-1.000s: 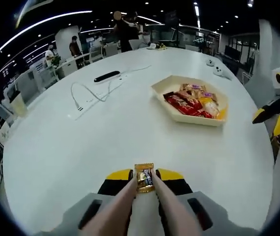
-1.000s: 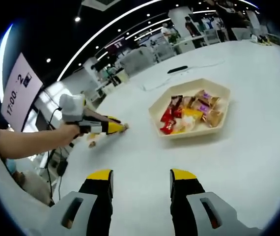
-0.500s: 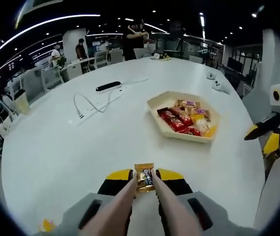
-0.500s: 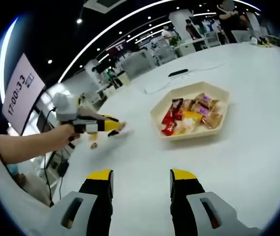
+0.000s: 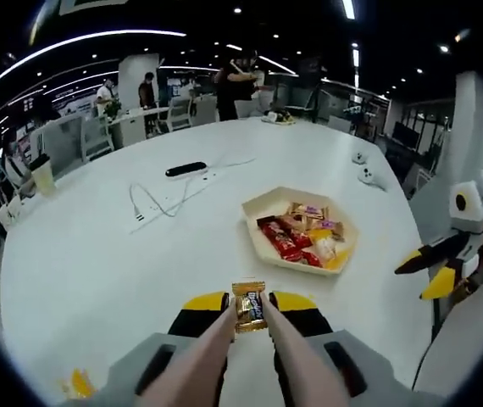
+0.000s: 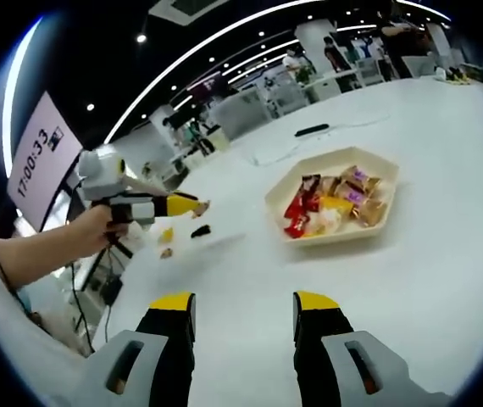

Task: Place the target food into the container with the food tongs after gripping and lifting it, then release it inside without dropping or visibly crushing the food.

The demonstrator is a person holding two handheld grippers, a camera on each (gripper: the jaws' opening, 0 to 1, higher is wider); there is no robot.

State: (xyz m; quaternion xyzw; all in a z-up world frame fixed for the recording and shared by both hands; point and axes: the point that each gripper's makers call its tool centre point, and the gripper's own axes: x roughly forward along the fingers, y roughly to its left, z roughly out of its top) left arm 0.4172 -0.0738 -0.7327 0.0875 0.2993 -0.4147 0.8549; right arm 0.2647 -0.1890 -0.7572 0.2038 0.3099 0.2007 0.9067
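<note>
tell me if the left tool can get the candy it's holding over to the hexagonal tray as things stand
Probably yes. The left tool is shut on the wrapped candy, held above the white table. Bare tabletop lies between it and the hexagonal tray, and the right tool sits off to the side.

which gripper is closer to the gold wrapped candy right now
Left. The left gripper is shut on the gold wrapped candy, holding it above the white table. The right gripper is open with nothing between its jaws, off to the side.
</note>
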